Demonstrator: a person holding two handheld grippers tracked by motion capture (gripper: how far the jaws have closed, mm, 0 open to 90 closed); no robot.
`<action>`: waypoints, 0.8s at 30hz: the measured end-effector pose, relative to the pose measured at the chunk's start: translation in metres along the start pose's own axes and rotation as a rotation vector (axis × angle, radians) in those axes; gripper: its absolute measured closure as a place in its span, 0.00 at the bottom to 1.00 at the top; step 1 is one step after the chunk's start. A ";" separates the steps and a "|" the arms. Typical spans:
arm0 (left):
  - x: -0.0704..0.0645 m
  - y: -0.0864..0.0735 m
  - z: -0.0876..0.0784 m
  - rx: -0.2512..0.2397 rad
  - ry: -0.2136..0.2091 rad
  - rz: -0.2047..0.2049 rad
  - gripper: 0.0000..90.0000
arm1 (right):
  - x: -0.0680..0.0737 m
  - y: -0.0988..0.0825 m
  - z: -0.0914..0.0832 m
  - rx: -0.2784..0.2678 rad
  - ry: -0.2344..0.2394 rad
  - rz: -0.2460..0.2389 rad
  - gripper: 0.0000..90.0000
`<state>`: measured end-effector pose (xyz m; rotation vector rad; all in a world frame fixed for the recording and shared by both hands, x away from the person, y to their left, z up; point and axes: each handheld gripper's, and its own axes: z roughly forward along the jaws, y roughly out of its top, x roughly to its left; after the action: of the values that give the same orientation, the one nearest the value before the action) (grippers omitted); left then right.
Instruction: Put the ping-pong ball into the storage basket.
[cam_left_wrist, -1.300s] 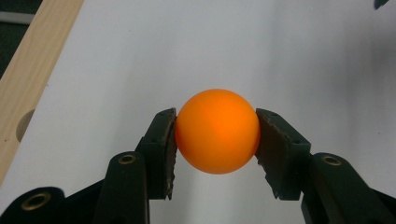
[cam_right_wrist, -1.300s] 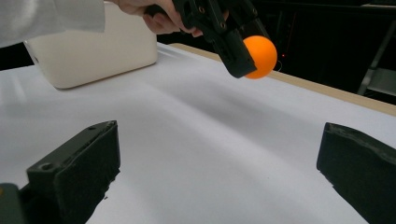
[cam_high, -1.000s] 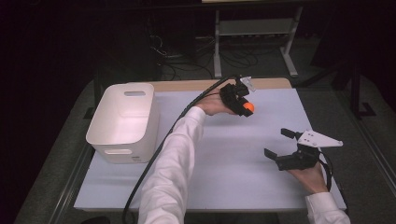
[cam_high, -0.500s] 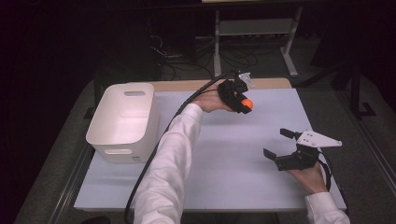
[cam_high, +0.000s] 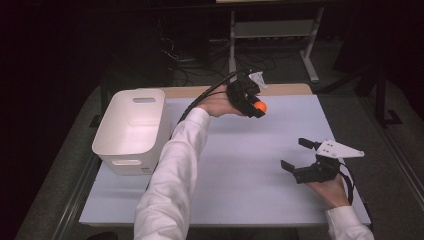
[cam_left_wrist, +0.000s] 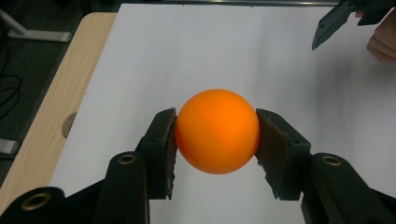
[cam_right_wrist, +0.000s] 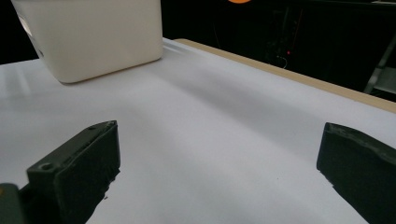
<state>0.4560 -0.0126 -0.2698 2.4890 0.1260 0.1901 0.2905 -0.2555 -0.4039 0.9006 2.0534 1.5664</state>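
The left tongs (cam_left_wrist: 216, 135) pinch a round orange ball (cam_left_wrist: 217, 131) from both sides and hold it up in the air above the far part of the white desk (cam_high: 240, 170). The right tongs (cam_high: 299, 154) are spread wide with nothing between them, low over the desk. A white plastic bin (cam_high: 131, 129) stands at the left.

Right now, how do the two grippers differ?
The left gripper is shut on an orange ball, held over the table's far side; the right gripper is open and empty, at the near right. Both have black jaws and are hand-held.
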 end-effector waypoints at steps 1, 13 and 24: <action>0.000 0.000 -0.001 -0.001 0.004 -0.001 0.56 | 0.000 0.000 0.000 -0.001 0.000 -0.003 0.00; -0.006 0.004 -0.027 0.013 0.004 0.001 0.56 | 0.001 0.000 0.001 -0.001 0.002 -0.006 0.00; -0.012 0.005 -0.046 0.028 0.000 0.000 0.56 | 0.003 0.000 0.001 0.008 0.005 0.003 0.00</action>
<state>0.4372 0.0091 -0.2312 2.5164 0.1299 0.1893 0.2892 -0.2529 -0.4040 0.9040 2.0647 1.5644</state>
